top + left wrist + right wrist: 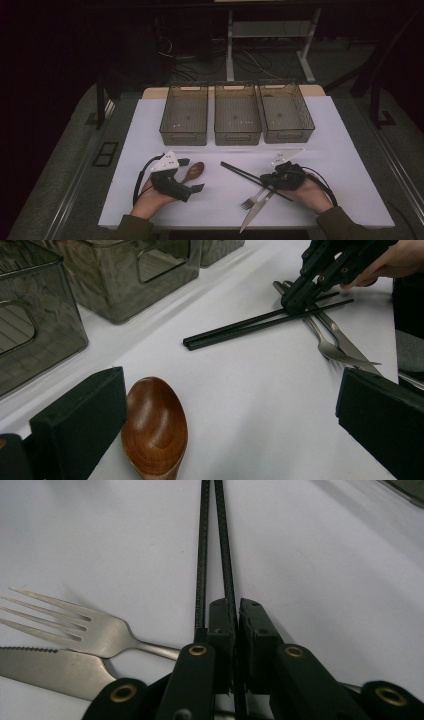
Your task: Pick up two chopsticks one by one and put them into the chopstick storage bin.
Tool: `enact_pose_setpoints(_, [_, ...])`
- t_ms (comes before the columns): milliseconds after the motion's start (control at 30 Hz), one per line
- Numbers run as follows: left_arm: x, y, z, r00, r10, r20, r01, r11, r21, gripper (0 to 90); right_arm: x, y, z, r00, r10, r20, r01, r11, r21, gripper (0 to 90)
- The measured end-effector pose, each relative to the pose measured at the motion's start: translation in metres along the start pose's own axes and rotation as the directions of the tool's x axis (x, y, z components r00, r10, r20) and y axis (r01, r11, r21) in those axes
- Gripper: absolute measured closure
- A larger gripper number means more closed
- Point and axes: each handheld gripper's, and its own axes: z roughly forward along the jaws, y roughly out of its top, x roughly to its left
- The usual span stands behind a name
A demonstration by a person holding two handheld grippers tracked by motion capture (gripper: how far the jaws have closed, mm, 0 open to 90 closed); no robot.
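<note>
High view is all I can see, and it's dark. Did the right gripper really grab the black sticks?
Observer: In the right gripper view, the right gripper is pinched on one of the pair of thin black chopsticks; the other runs just outside its pad.
Operator: Is the left gripper holding the spoon?
Observer: No. In the left gripper view, the left gripper stands wide open, with the brown wooden spoon lying hollow up beside one jaw.
Operator: Is the knife sharp?
Observer: The silver metal knife has tiny saw teeth along its edge.
</note>
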Motion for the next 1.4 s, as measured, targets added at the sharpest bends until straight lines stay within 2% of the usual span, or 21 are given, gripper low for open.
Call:
enact_pose_setpoints(400, [0.000,0.000,0.000,1.0000,0.003,-0.001,-0.003,1.0000,-0.002,0.0,0.000,-0.001,0.000,0.9996,-0.025,0.009,0.026,1.000,-0.004,84.6])
enact_pose_setpoints(633, [0.000,0.000,0.000,1.0000,0.002,-0.002,-0.002,1.0000,0.000,0.0,-0.003,-0.002,-0.003,0.9999,-0.006,0.008,0.006,1.000,-0.020,84.7])
enact_pose_setpoints(1000, [-0.001,0.000,0.000,1.0000,0.003,-0.001,-0.003,1.0000,0.004,0.0,-0.003,-0.001,-0.009,1.0000,-0.005,-0.005,0.005,0.999,-0.046,84.7])
enact_pose_setpoints(1400, [-0.001,0.000,0.001,1.0000,-0.008,-0.002,0.008,1.0000,-0.001,0.0,-0.004,0.007,-0.021,0.9998,0.006,-0.019,-0.008,0.996,-0.089,84.7])
